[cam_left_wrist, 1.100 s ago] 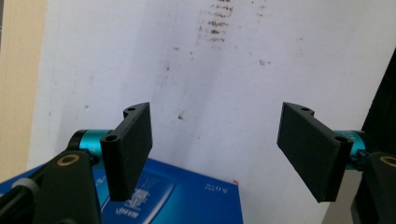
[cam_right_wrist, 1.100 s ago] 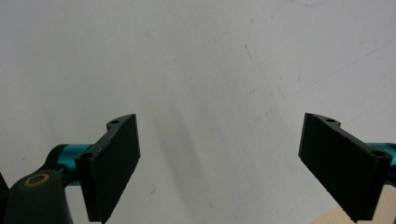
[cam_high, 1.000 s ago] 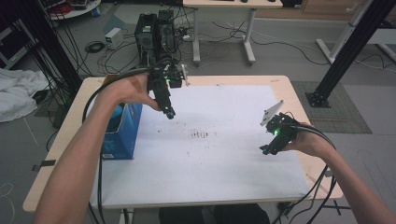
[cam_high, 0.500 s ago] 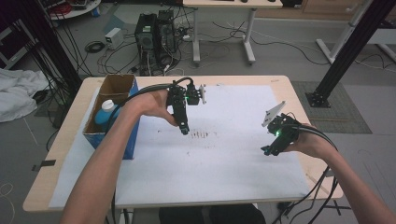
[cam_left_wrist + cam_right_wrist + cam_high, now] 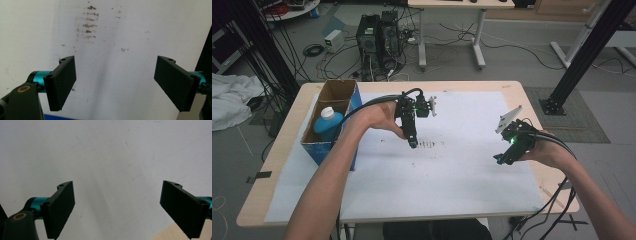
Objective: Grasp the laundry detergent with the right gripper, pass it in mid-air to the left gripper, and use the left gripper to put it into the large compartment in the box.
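The counter [image 5: 512, 92], papered white, is carrying a blue box [image 5: 319, 150] at nine o'clock, sheltering the bottle [image 5: 327, 125]. Left claw [image 5: 413, 144], wide and empty, is hovering over smudges [image 5: 429, 145]; right claw [image 5: 498, 160], wide, is waiting at three o'clock.

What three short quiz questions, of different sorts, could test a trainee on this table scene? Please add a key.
1. True or false: the left gripper holds the blue bottle.
2. Where does the blue bottle stand? A) on the white paper sheet B) in the cardboard box C) on the floor
3. Fill in: the left gripper's jaws point down at a patch of dark ____ on the paper.

Key: 1. False; its jaws stand open and empty, as do those of the right gripper. 2. B. 3. smudges.
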A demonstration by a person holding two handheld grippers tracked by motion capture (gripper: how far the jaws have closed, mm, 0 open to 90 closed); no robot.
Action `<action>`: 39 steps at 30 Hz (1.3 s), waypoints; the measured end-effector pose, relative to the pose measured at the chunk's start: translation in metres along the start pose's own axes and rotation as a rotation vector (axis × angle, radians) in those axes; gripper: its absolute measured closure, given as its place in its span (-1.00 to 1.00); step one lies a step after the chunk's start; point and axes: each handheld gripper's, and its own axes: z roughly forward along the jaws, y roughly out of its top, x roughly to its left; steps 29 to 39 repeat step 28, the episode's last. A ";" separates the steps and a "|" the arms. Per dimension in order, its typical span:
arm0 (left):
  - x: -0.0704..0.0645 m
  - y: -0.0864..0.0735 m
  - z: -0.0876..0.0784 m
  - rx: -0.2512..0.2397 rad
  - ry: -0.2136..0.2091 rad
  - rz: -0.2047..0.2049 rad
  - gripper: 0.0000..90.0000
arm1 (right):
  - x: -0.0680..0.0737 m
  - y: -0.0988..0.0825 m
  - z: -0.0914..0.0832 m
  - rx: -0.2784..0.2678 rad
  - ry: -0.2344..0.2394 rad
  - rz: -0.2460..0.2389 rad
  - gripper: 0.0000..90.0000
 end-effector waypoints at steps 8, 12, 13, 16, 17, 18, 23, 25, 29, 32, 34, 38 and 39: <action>-0.002 -0.002 0.000 -0.004 0.000 -0.005 -0.60 | 0.001 0.000 -0.001 -0.002 -0.008 -0.001 -0.74; -0.001 -0.002 0.000 -0.005 0.000 0.003 -0.60 | 0.000 0.000 -0.001 -0.006 -0.010 -0.001 -0.74; -0.001 -0.002 0.000 -0.005 -0.001 0.002 -0.60 | 0.001 0.000 -0.001 0.000 -0.009 -0.001 -0.74; -0.002 -0.002 0.000 -0.003 -0.003 0.000 -0.60 | 0.001 0.000 -0.001 0.004 -0.012 -0.001 -0.74; -0.002 -0.002 0.000 0.000 -0.004 0.003 -0.60 | 0.001 0.000 0.000 -0.002 -0.012 0.005 -0.74; -0.002 -0.002 0.000 0.000 -0.004 0.003 -0.60 | 0.001 0.000 0.000 -0.002 -0.012 0.005 -0.74; -0.002 -0.001 0.000 -0.006 0.006 0.007 -0.60 | 0.001 0.000 -0.001 -0.003 -0.015 0.004 -0.74; -0.002 -0.002 0.001 -0.010 0.010 0.002 -0.60 | 0.001 0.000 0.000 -0.005 -0.016 0.005 -0.74; -0.001 -0.005 0.003 -0.015 0.005 -0.004 -0.60 | 0.001 0.000 0.001 -0.007 -0.014 0.011 -0.74; -0.001 -0.005 0.003 -0.015 0.005 -0.004 -0.60 | 0.001 0.000 0.001 -0.007 -0.014 0.011 -0.74; -0.001 -0.005 0.003 -0.015 0.005 -0.004 -0.60 | 0.001 0.000 0.001 -0.007 -0.014 0.011 -0.74; -0.001 -0.005 0.003 -0.015 0.005 -0.004 -0.60 | 0.001 0.000 0.001 -0.007 -0.014 0.011 -0.74; -0.001 -0.005 0.003 -0.015 0.005 -0.004 -0.60 | 0.001 0.000 0.001 -0.007 -0.014 0.011 -0.74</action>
